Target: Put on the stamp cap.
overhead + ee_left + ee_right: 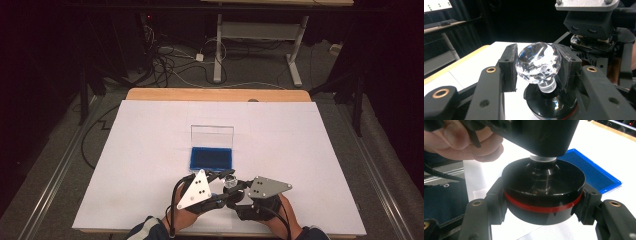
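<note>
A white table (150, 165) with a wooden far edge stands in a dark room, with cables and the legs of another desk on the floor behind it.

Nearest, at the table's front edge, two hands come in from below, each holding tongs, and the two meet over the sheet. The left tongs (537, 65) are pinched on a clear faceted crystal knob (537, 63): in the left gripper view the black pads sit against both sides of the cut-glass head, whose short clear stem points down into a dark socket. The right tongs (542, 202) are clamped on a round black base (544, 195) with a red band around it; in the right gripper view both jaws press against the disc's rim, and the knob's stem stands in the raised hub at the centre of the disc. So the crystal knob sits upright on the black base, held just above the table's near middle, seen in the high view as a small glint between the two grey plates (230, 181).

Just beyond the tongs lies a blue tray (211, 158), flat on the sheet, with its clear lid (212, 135) standing upright along its far side.
</note>
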`<state>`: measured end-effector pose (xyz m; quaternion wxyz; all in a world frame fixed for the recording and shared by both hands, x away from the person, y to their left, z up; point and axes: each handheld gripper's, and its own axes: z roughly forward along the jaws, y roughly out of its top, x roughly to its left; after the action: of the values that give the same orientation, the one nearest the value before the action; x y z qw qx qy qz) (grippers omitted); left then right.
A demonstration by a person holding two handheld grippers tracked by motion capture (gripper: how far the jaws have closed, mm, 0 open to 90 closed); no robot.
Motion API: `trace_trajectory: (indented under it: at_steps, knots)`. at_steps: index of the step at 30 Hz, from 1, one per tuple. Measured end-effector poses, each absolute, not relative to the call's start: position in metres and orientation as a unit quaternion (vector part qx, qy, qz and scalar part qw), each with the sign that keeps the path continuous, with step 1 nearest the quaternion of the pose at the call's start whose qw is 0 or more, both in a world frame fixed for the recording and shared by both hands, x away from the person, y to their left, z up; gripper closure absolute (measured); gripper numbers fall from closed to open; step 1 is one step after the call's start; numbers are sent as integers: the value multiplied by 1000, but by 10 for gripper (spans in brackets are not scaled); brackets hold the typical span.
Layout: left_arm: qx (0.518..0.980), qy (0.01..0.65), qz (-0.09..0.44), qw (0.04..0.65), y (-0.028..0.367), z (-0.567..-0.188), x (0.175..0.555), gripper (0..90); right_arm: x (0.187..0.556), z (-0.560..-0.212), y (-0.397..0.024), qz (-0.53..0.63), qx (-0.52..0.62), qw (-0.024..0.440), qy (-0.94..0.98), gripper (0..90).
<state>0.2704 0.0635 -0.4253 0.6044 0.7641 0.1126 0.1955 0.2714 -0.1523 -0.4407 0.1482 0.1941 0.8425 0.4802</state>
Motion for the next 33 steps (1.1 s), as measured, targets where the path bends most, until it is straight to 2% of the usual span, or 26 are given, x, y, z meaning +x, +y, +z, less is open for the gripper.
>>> trace_trajectory:
  at_steps: [2, 7, 10, 19, 20, 33]
  knots:
    - [765, 113, 193, 604, 64, -425, 271, 514, 271, -441, -152, 481, 193, 149, 842, 387]
    - [763, 110, 189, 609, 64, -423, 271, 526, 271, -441, -152, 482, 193, 150, 842, 387]
    - [760, 113, 186, 613, 66, -422, 272, 476, 271, -440, -153, 483, 193, 150, 841, 387]
    - [762, 113, 184, 611, 66, -420, 271, 456, 271, -439, -154, 490, 192, 158, 836, 388]
    - [763, 112, 184, 610, 65, -420, 271, 433, 271, -439, -154, 490, 191, 161, 835, 387]
    - [767, 113, 174, 607, 65, -419, 271, 428, 270, -437, -156, 496, 186, 176, 830, 387]
